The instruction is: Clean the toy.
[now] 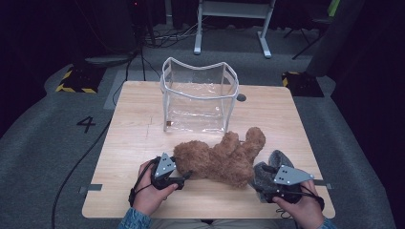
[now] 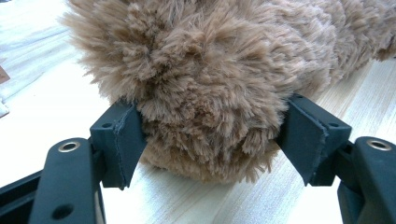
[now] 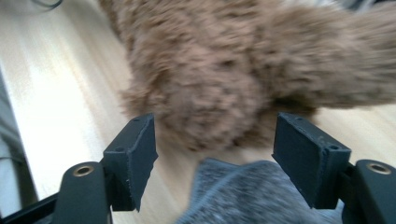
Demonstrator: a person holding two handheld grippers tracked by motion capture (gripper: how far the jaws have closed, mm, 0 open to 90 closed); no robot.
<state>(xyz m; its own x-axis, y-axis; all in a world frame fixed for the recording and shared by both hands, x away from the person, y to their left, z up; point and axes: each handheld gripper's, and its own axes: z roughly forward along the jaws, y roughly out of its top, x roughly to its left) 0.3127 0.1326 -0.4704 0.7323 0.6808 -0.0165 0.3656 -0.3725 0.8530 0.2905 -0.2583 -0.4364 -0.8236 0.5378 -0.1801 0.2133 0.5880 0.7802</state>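
- Brown plush bear (image 1: 224, 160) lies on its side at the near middle of the wooden table (image 1: 138, 138), between both grippers.
- Left gripper (image 1: 184, 177) at the bear's left end; in the left gripper view the fur (image 2: 210, 84) bulges between the two black jaws, and both pads press against the plush, so it is clamped on the bear.
- Right gripper (image 1: 261, 177) at the bear's right end, jaws wide apart, nothing pinched; right gripper view is blurred.
- Grey cloth (image 1: 267, 174) lies under and between the right jaws, touching the bear's near right end (image 3: 252, 196).
- Clear plastic bag (image 1: 198, 95) with white trim stands upright and open, just behind the bear, at the table's far middle.
- Grey carpet floor (image 1: 43, 143) around the table.
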